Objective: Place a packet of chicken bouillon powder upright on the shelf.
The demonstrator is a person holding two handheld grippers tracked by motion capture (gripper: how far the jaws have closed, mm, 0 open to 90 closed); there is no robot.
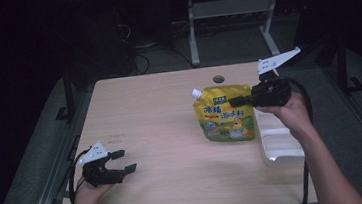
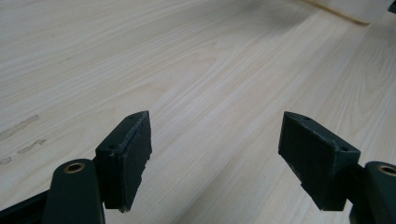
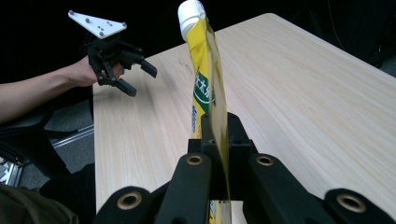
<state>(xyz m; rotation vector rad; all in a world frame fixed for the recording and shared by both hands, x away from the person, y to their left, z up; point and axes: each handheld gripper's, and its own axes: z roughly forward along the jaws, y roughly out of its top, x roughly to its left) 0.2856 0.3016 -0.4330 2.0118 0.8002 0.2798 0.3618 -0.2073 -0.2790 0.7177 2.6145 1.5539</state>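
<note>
Right now the yellow spouted pouch (image 1: 224,115) hangs upright over the right half of the table (image 1: 161,129), white cap (image 3: 190,10) at top left, just beside a white tray (image 1: 279,148) at the table's right edge. Right hand-held gripper (image 1: 236,100) pinches its upper right edge, jaws pressed together on the thin film. Risk: the grip is on one corner only, so a full pouch could swing or slip out through the pads, or drop and clip the tray. Right forearm reaches in from the lower right, wrist level, gripper pointing left. Left hand-held gripper (image 1: 127,160) sits low near the front left corner, jaws spread, nothing between them.
</note>
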